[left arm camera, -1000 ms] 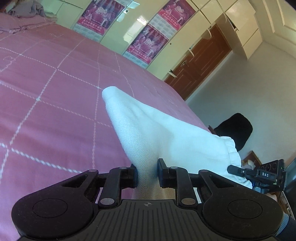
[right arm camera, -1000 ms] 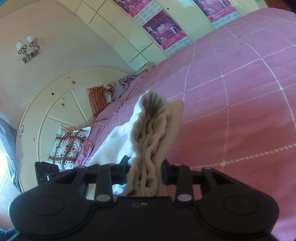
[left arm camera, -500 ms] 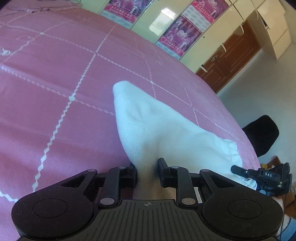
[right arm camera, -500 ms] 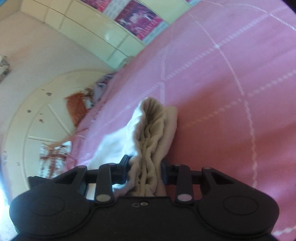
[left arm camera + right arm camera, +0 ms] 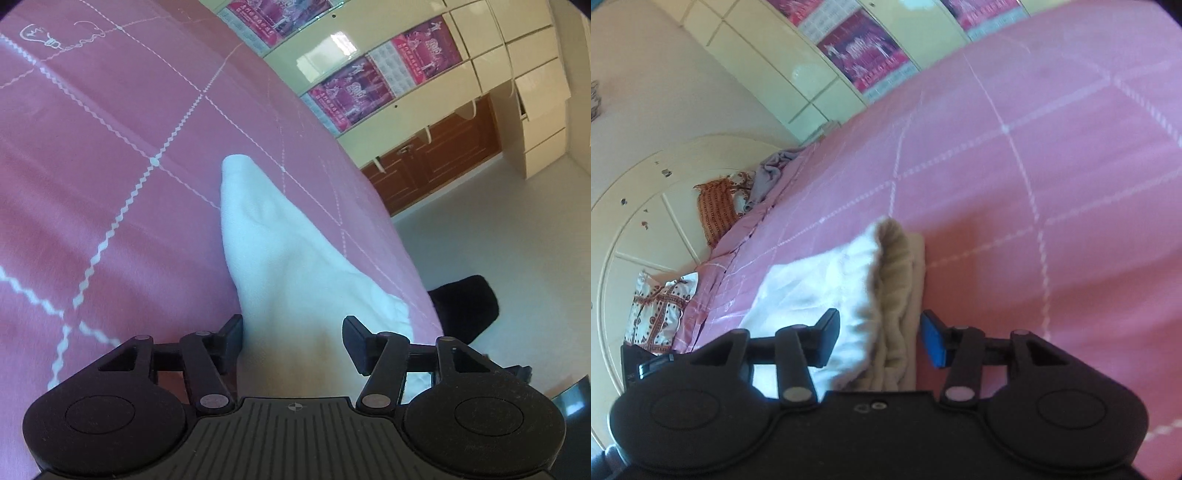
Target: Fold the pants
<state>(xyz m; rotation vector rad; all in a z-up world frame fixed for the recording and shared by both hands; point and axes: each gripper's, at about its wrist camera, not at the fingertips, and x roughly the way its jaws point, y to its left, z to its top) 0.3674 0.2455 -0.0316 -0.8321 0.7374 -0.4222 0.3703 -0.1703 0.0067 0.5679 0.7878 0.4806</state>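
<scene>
The white pants (image 5: 266,240) lie folded in a long strip on the pink bedspread (image 5: 110,166). My left gripper (image 5: 291,332) straddles their near end. Its jaws are opening, the cloth lies between them, and the right finger stands apart from it. In the right wrist view the gathered cream waistband (image 5: 897,266) and the white cloth (image 5: 820,284) rest on the bedspread (image 5: 1034,166). My right gripper (image 5: 879,328) straddles the waistband with its jaws opening. The blue pad (image 5: 932,347) is just off the cloth, so neither gripper presses on the pants.
The bed's edge drops to a pale floor on the right, where a black object (image 5: 465,306) sits. A wardrobe with pink posters (image 5: 351,92) and a brown door (image 5: 436,155) stand beyond. A white headboard (image 5: 646,203), patterned pillows (image 5: 657,310) and a grey garment (image 5: 772,173) are at the bed's head.
Both grippers were shut on the pants and have since spread their jaws and let the cloth go. Both hands have sunk toward the bed, and the pants now rest on it.
</scene>
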